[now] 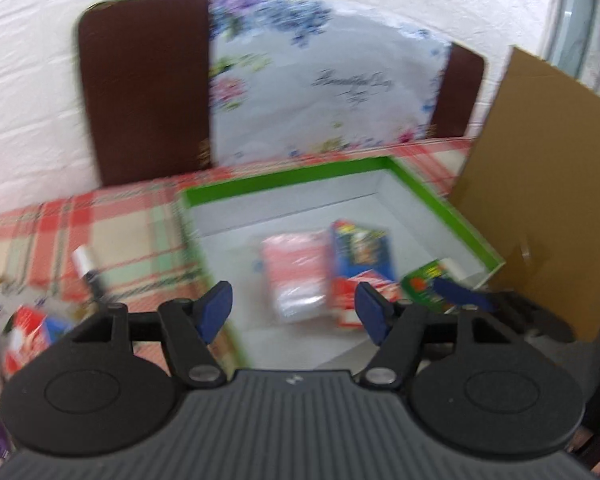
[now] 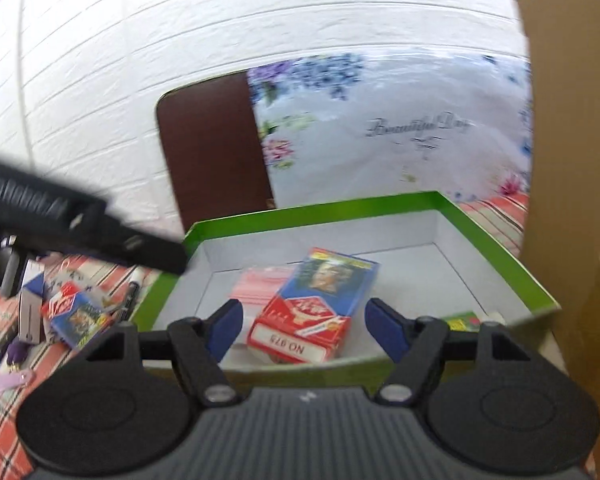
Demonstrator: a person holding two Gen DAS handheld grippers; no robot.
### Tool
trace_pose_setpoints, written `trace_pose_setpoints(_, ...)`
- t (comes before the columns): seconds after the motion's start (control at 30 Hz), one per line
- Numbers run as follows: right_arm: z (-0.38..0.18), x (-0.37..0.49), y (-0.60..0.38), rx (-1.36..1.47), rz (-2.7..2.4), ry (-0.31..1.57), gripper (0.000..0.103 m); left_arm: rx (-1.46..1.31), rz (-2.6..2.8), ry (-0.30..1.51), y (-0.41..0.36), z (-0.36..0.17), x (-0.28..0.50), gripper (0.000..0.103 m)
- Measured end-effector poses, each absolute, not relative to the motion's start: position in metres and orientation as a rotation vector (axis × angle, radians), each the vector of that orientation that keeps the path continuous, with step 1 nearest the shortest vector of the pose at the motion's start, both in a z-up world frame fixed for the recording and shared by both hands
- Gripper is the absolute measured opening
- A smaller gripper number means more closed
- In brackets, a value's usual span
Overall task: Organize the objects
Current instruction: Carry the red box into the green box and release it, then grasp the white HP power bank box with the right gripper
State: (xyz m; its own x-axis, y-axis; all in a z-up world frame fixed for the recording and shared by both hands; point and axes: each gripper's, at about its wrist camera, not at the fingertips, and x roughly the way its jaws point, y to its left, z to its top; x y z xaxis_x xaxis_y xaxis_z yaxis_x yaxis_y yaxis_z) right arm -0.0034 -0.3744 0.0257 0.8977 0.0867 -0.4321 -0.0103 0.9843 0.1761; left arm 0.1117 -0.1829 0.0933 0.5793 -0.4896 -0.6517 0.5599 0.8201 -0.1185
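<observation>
A green-rimmed box (image 1: 288,182) with a white inside stands on the plaid tablecloth; it also shows in the right wrist view (image 2: 340,206). In it lie a red-and-blue card pack (image 2: 316,304), also in the left wrist view (image 1: 360,256), a pink-striped plastic packet (image 1: 296,276) and a small green pack (image 1: 426,282). My left gripper (image 1: 294,312) is open and empty over the box's near left edge. My right gripper (image 2: 306,330) is open and empty above the box's near edge. The left gripper's body (image 2: 80,220) crosses the right wrist view.
Left of the box lie a second card pack (image 2: 78,312), a black marker (image 2: 132,290), a white-capped marker (image 1: 88,270) and other small items. A cardboard sheet (image 1: 540,200) stands to the right. A brown chair back with floral cloth (image 1: 148,88) stands behind the table.
</observation>
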Motion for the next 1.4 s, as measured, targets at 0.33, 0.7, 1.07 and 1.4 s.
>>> trace_pose_setpoints(0.33, 0.052, -0.02, -0.338, 0.164, 0.165, 0.357, 0.071, 0.074, -0.318, 0.76, -0.078, 0.074, 0.097, 0.069)
trace_pose_setpoints(0.7, 0.049, 0.037, -0.163, -0.022, 0.575, 0.499, 0.065, -0.153, -0.026, 0.786, 0.082, 0.045, 0.09, 0.069)
trace_pose_setpoints(1.07, 0.031, 0.122, -0.083, 0.061, 0.669, 0.67, 0.033, -0.311, 0.008, 0.777, 0.142, 0.035, 0.082, 0.069)
trace_pose_setpoints(1.4, 0.034, -0.033, -0.134, -0.473, 0.792, 0.429, 0.048, -0.357, -0.189, 0.79, 0.104, 0.047, 0.07, 0.071)
